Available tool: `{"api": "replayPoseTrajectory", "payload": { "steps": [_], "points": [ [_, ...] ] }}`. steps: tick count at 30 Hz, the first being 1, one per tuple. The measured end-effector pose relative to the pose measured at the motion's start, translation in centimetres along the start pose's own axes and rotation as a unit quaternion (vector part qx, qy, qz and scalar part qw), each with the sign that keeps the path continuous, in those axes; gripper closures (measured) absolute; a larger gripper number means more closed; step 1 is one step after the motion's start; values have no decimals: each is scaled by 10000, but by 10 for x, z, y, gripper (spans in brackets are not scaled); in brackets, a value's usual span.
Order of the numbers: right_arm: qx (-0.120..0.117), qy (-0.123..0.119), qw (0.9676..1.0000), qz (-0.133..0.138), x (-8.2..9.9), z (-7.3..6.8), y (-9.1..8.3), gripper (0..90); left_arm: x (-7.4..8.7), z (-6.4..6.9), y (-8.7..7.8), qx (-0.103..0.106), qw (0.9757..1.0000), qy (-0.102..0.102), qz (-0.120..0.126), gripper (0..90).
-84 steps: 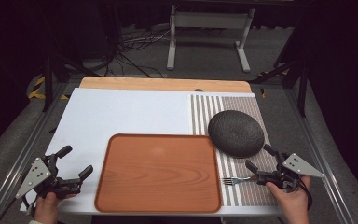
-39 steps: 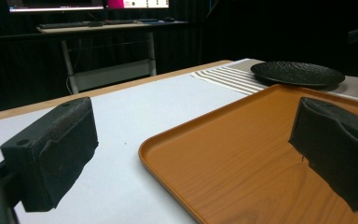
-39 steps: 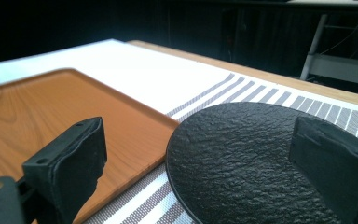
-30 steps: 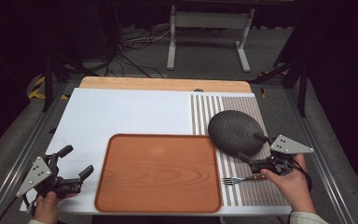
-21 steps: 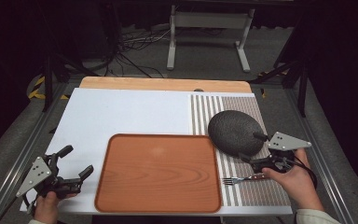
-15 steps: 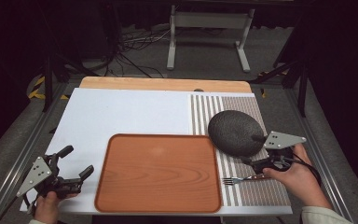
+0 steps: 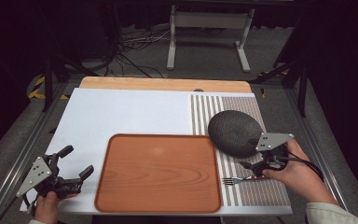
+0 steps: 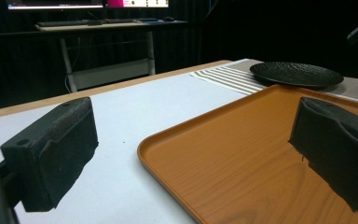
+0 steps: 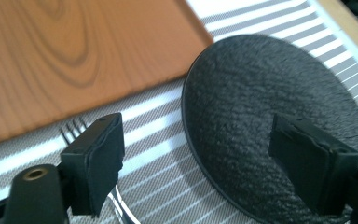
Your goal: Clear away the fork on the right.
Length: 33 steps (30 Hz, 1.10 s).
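Nothing lay on the tray [image 7: 158, 177] yet: both grippers gaped empty, the right gripper [image 7: 254, 166] between fork [image 7: 235, 180] and plate [image 7: 235, 132], the left gripper [image 7: 77, 163] idle on the counter [image 7: 121, 112].

The setting is a lab or recording studio. Black curtains enclose a grey floor. Loose cables [image 7: 135, 44] run across the floor behind the tabletop [image 7: 121, 112], beside a white metal stand [image 7: 209, 28]. Metal rails [image 7: 14, 158] flank the tabletop. A desk with lit monitors [image 8: 88, 3] stands in the background.
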State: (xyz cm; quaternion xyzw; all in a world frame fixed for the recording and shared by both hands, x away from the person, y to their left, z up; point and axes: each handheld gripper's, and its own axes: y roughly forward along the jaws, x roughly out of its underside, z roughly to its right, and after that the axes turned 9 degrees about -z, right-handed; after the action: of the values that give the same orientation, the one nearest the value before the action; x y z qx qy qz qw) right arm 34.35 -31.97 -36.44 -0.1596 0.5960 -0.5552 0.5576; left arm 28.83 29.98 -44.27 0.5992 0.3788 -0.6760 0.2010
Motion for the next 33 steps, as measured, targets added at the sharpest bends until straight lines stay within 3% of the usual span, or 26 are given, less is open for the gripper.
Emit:
{"api": "replayPoseTrajectory", "payload": {
  "steps": [7, 9, 14, 21, 26, 30, 33],
  "points": [
    [-103, -287, 9988, -378, -2, 0, 2, 214, 0, 0, 0, 4, 10000, 10, 1, 17],
    [-132, -353, 9986, -365, -2, 0, 3, 216, 0, 0, 0, 7, 10000, -10, 11, 17],
    [-284, -668, 9950, -689, -2, 2, 7, 255, 0, 0, 0, 15, 10000, 6, -4, 17],
    [-703, -1000, 9852, -1201, 0, 2, 18, 256, 0, 0, 0, 19, 10000, -8, 5, 17],
    [-837, -1028, 9799, -1489, 3, 3, 22, 256, 0, 0, 0, 22, 10000, 18, -8, 17],
    [-940, -1070, 9734, -1792, 5, 3, 24, 265, 0, 0, 0, 19, 10000, 5, 1, 17],
    [-1057, -1263, 9674, -1926, 6, 2, 27, 278, 0, 0, 0, 27, 10000, 9, -15, 17]
  ]
}}
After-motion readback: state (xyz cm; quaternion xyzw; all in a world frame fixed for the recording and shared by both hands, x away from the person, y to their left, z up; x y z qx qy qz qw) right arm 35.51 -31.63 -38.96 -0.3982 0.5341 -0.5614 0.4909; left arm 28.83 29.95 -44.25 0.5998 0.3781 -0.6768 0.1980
